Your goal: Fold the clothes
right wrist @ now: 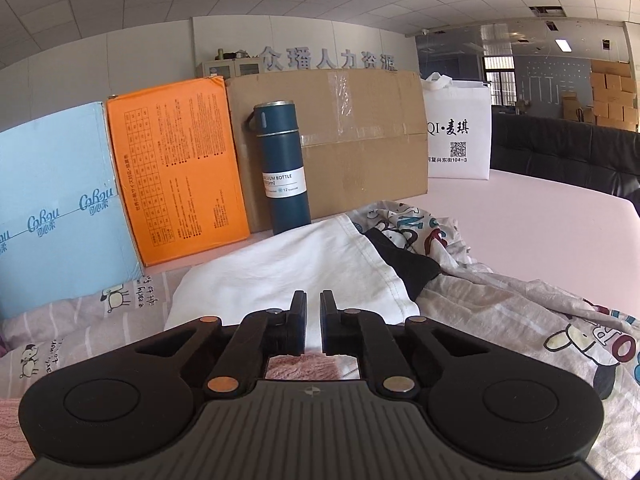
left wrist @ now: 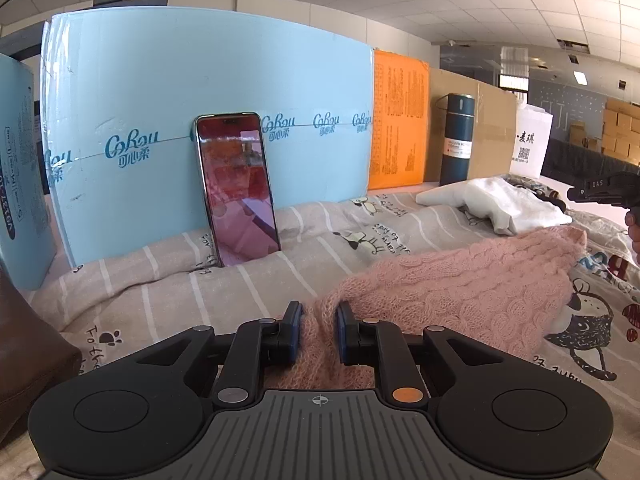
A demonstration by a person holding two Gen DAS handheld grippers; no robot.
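Note:
A pink cable-knit sweater [left wrist: 460,292] lies across the printed bed sheet [left wrist: 240,292], stretching from my left gripper toward the right. My left gripper [left wrist: 319,316] is shut on the sweater's near edge, and the knit bunches between its blue pads. My right gripper [right wrist: 313,304] has its jaws almost together with nothing between the tips; a bit of the pink knit [right wrist: 304,368] shows beneath it. It hovers in front of a folded white garment [right wrist: 300,272]. In the left wrist view the right gripper [left wrist: 600,194] sits just above the sweater's far end.
A phone [left wrist: 236,188] leans on a light blue carton [left wrist: 160,100] at the back. An orange box [right wrist: 180,168], a brown carton [right wrist: 360,132], a dark blue vacuum bottle [right wrist: 284,168] and a white bag [right wrist: 458,128] line the rear. A dark garment [right wrist: 404,264] lies under the white one.

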